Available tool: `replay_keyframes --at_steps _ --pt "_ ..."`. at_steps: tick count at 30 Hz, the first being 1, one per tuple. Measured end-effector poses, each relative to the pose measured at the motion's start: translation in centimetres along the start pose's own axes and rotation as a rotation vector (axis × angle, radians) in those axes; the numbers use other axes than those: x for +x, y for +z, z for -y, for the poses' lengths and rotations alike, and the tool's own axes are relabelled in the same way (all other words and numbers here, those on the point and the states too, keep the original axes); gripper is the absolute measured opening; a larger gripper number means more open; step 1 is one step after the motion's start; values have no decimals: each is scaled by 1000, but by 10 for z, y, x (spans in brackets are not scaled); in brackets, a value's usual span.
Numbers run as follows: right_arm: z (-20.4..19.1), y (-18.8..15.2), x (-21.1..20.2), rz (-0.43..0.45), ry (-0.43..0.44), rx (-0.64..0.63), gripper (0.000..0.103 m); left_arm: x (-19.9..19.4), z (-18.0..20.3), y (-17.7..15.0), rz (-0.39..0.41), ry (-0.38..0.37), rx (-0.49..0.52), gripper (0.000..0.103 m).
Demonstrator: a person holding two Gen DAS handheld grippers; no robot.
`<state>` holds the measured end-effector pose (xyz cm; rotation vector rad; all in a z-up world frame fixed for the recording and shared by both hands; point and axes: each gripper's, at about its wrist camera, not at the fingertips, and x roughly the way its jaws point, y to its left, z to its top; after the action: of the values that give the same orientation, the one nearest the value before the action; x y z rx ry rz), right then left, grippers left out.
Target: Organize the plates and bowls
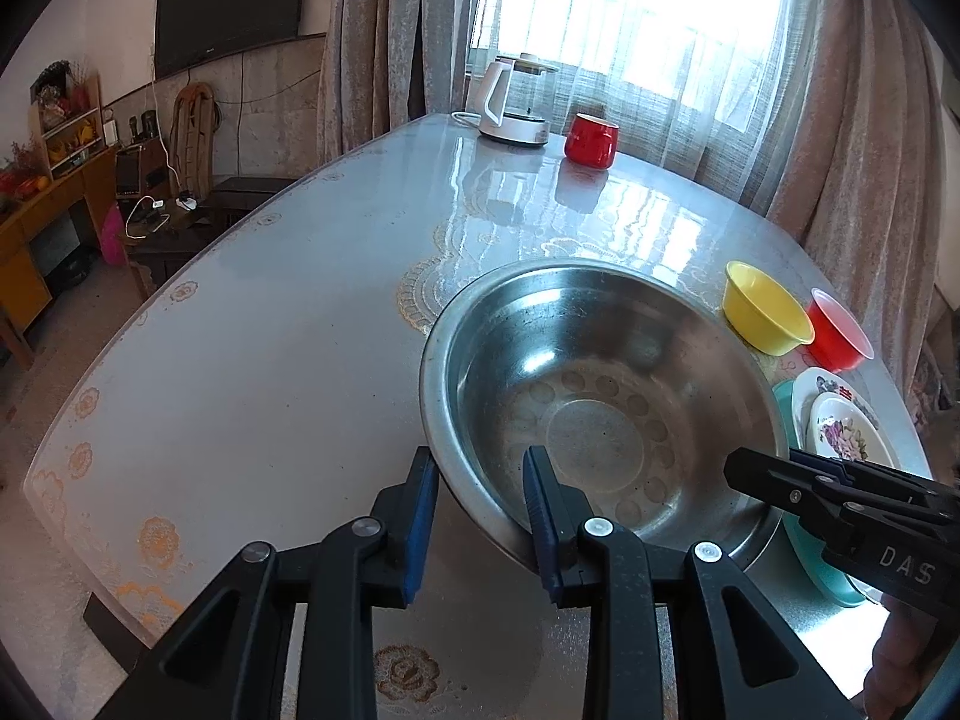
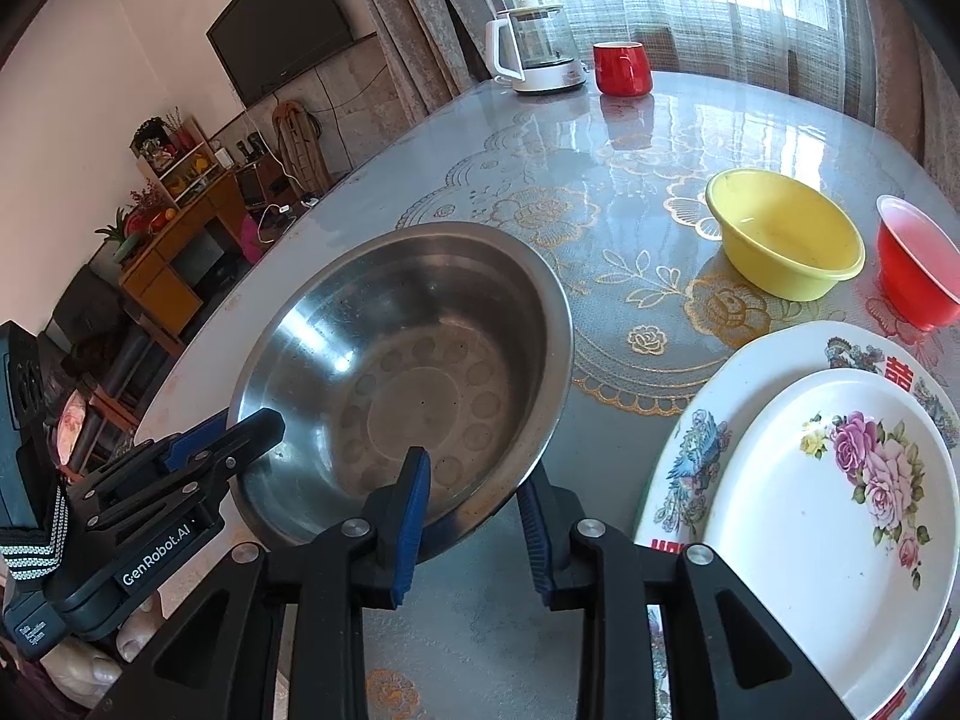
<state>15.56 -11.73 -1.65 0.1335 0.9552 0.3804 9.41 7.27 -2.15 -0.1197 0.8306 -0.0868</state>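
At the near edge of the surface (image 2: 480, 630), both grippers straddle the steel bowl's (image 2: 414, 372) rim.
Left gripper (image 1: 480, 474) has one finger inside, one outside the near-left rim; right gripper (image 2: 474, 474) likewise at the near-right rim. Whether the fingers press the rim or stand slightly apart, I cannot tell. Two stacked plates (image 2: 840, 510) lie toward the right edge, with a yellow bowl (image 2: 786, 234) and red bowl (image 2: 915, 264) beyond them.
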Motion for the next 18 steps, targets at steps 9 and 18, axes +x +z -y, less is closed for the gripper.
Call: replay_keyframes --at_steps 9,18 --pt "10 2 -14 36 -3 36 30 -2 -2 -1 19 -4 -1 31" --pt "30 6 -33 88 -28 72 30 -7 -3 4 49 38 3 30"
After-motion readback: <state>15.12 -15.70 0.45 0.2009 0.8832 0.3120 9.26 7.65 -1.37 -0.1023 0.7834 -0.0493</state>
